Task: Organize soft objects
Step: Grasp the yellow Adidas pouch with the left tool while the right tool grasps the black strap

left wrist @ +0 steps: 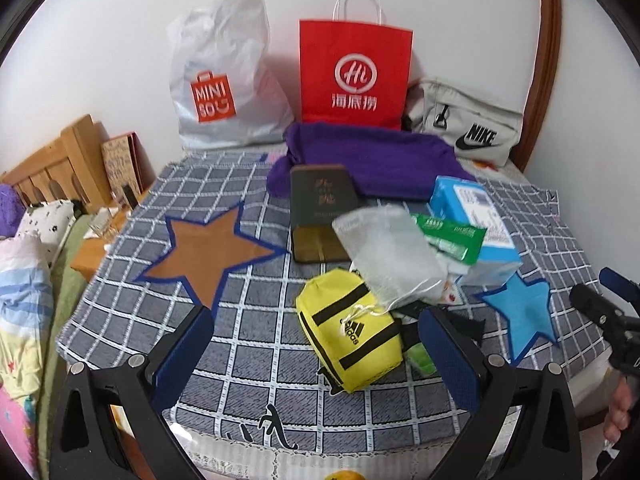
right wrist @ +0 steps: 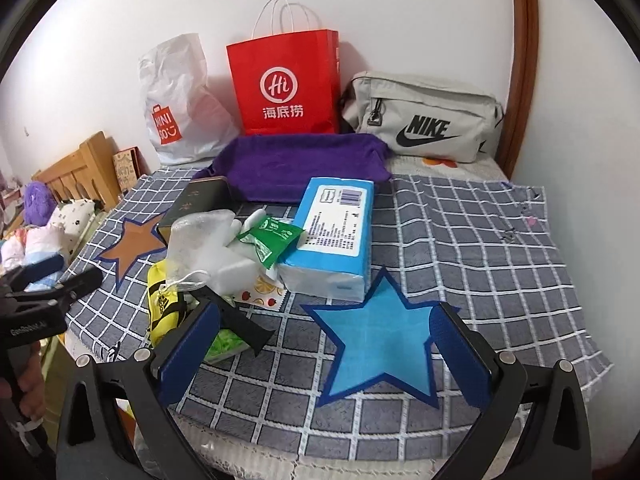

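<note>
A pile lies on the checked cloth (left wrist: 248,320): a yellow Adidas pouch (left wrist: 352,336), a clear mesh drawstring bag (left wrist: 388,252), a green packet (left wrist: 448,236), a blue tissue pack (left wrist: 476,220) and a dark book (left wrist: 320,216). A purple towel (left wrist: 368,160) lies behind. My left gripper (left wrist: 316,344) is open and empty, with the yellow pouch between its fingers. My right gripper (right wrist: 324,344) is open and empty over the blue star patch (right wrist: 372,344). The tissue pack (right wrist: 336,228), mesh bag (right wrist: 200,240) and pouch (right wrist: 162,308) lie ahead-left of it.
A white Miniso bag (left wrist: 220,80), a red paper bag (left wrist: 356,72) and a grey Nike bag (left wrist: 464,124) stand against the wall. A brown star patch (left wrist: 208,252) is on the left. A wooden headboard (left wrist: 56,168) and bedding (left wrist: 24,280) lie far left.
</note>
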Motion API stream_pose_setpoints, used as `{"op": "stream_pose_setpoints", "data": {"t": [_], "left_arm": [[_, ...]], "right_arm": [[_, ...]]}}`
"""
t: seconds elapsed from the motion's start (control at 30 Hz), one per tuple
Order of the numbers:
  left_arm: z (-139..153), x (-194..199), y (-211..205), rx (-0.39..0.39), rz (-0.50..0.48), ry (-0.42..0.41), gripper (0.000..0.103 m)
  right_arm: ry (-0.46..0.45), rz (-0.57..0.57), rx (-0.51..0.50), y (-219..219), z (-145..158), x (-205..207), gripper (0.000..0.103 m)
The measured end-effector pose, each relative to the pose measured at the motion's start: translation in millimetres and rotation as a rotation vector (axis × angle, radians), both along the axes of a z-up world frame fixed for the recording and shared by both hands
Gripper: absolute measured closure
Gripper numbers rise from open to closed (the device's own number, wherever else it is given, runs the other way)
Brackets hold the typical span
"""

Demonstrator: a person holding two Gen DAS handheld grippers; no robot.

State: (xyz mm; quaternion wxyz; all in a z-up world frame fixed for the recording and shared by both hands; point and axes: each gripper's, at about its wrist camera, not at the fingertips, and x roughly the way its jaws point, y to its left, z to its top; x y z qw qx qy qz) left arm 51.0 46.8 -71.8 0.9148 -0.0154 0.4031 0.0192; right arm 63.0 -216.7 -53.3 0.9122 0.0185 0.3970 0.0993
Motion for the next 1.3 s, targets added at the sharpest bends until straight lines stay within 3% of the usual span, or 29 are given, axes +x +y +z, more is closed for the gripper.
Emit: {"op": "stream_pose_setpoints", "data": {"t": [0.13,0.33,0.43,0.53,0.87,0.93,1.07,1.27,1.3], "left_arm": [[-18.7,8.4,2.1,-0.033,-0.016,0.035,0.000],[-43.6,19.1,-1.0,-0.046,-0.050,0.084,0.000],[-53.8,23.7,1.0,-0.080,-0.060,0.115,0.000],[-66.6,31.2,0.8,-0.095,-0.063,0.152,0.000],[-94.2,48.8,-4.0,-0.196,-0.096,0.195,0.001],[-98.0,51.0,-1.2,-0.235,-0.093,0.192,0.012],[-98.8,54.0,2.5,-0.250,-0.109,0.175,0.021],[-92.0,54.6,3.0,-0.196,-0.113,0.168,0.025],[-91.7,54.8,3.2,-0.186,-0.111,0.171,0.025]], "right_arm": [[0.014,-0.041,0.018,-5.6,-17.9,9.8,0.000],[0.022,0.050,-0.032,6.6,-38.9,18.2,0.000],[0.087,0.071,-0.061,13.3,-56.7,27.3,0.002],[0.138,0.085,-0.045,17.9,-73.7,34.2,0.005],[0.115,0.205,0.060,34.0,-79.2,39.6,0.006],[0.107,0.236,0.086,39.0,-76.6,41.3,0.006],[0.092,0.309,0.091,54.4,-74.4,43.7,0.008],[0.125,0.394,0.011,78.6,-86.1,46.4,0.028],[0.139,0.411,-0.003,80.8,-89.7,47.1,0.036]]}}
